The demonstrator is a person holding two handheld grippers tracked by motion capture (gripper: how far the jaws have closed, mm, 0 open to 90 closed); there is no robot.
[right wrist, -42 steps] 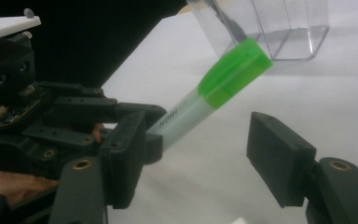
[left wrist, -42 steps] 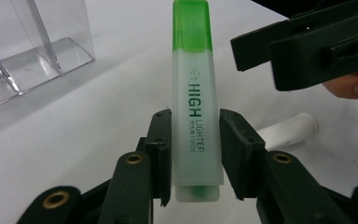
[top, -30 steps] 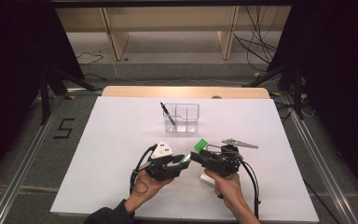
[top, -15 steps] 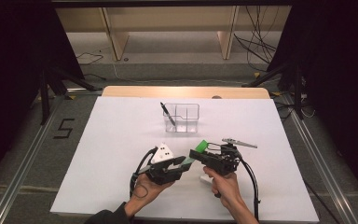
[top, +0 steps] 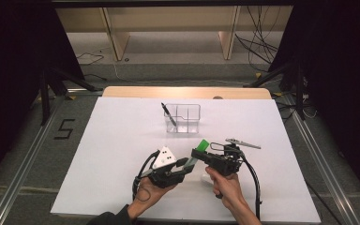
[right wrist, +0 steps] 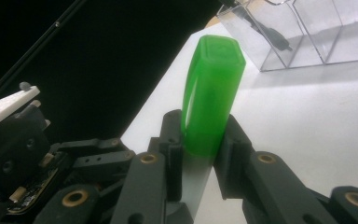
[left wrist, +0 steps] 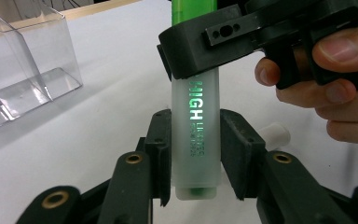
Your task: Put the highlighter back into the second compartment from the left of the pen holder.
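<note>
Highlighter (top: 196, 152) held off the table between both grippers, near front centre of the white sheet (top: 117, 154), tilted with green cap up and away.

Left gripper (top: 182, 165): jaws at narrow spacing, clamped on the frosted barrel (left wrist: 195, 135) near its bottom end; green "HIGH" print readable between the pads in the left gripper view.

Right gripper (top: 198, 154): jaws just closed in, now pinching the green cap (right wrist: 210, 100) at its base, pads on both sides in the right gripper view. Hand (top: 225, 185) wrapped around the gripper body; fingers (left wrist: 326, 70) seen close up past the left gripper's jaws.

Small white cylinder (left wrist: 274, 135) lying on the sheet just behind the left gripper's jaws; cannot tell what it is.

Surface: white sheet covering most of the table, bare wood strip (top: 187, 92) showing along the far edge. Clear compartment organizer (top: 183, 117) standing mid-table toward the far side, well apart from the grippers; black pen (top: 168, 114) leaning in its left compartment. Grey metal clip-like item (top: 243, 143) just right of the right gripper, flat on the sheet.

Room: dark curtains (top: 14, 70) both sides, grey floor, wooden shelf legs (top: 117, 40) at the back, loose cables (top: 258, 44) on the floor back right. "5" marked on floor (top: 63, 128) left of the table. Metal rails (top: 23, 173) running along both table sides.
</note>
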